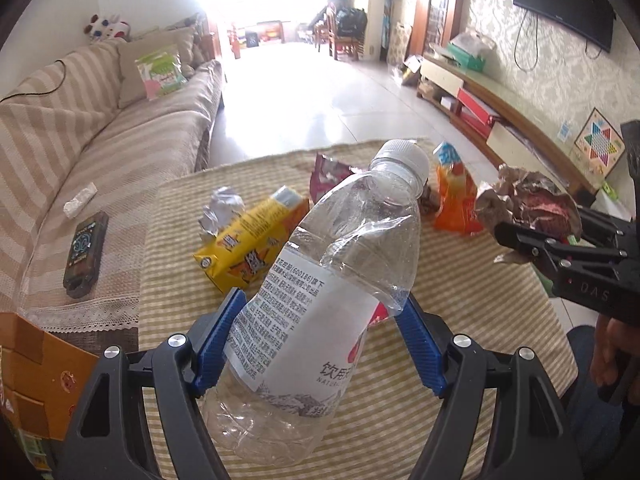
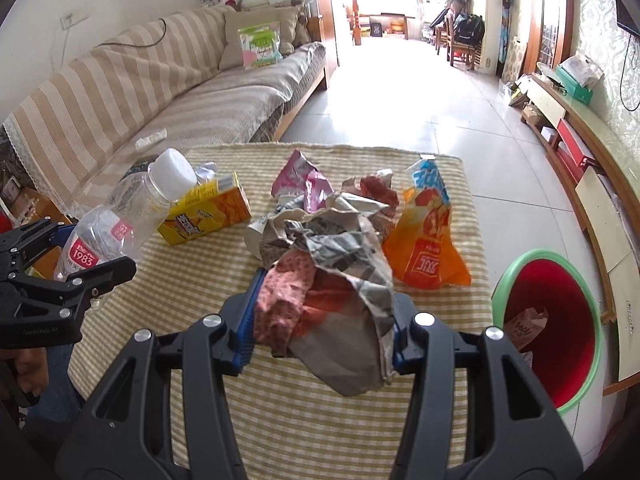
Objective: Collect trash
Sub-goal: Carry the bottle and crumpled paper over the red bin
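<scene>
My left gripper (image 1: 320, 340) is shut on an empty clear plastic bottle (image 1: 340, 272) with a white cap, held tilted above the table; the bottle (image 2: 120, 220) also shows at the left of the right wrist view. My right gripper (image 2: 320, 320) is shut on a crumpled brown paper wrapper (image 2: 340, 280), lifted off the table, and that wrapper (image 1: 528, 204) appears at the right of the left wrist view. On the striped tablecloth (image 2: 280, 420) lie a yellow carton (image 2: 204, 212), a pink wrapper (image 2: 304, 184), an orange snack bag (image 2: 428, 240) and crumpled foil (image 1: 224, 212).
A red bin with a green rim (image 2: 548, 332) stands on the floor right of the table, a wrapper inside. A striped sofa (image 1: 80, 140) with a phone (image 1: 86, 256) lies to the left. A cardboard box (image 1: 36, 380) sits at the near left. A TV cabinet (image 1: 500, 104) lines the right wall.
</scene>
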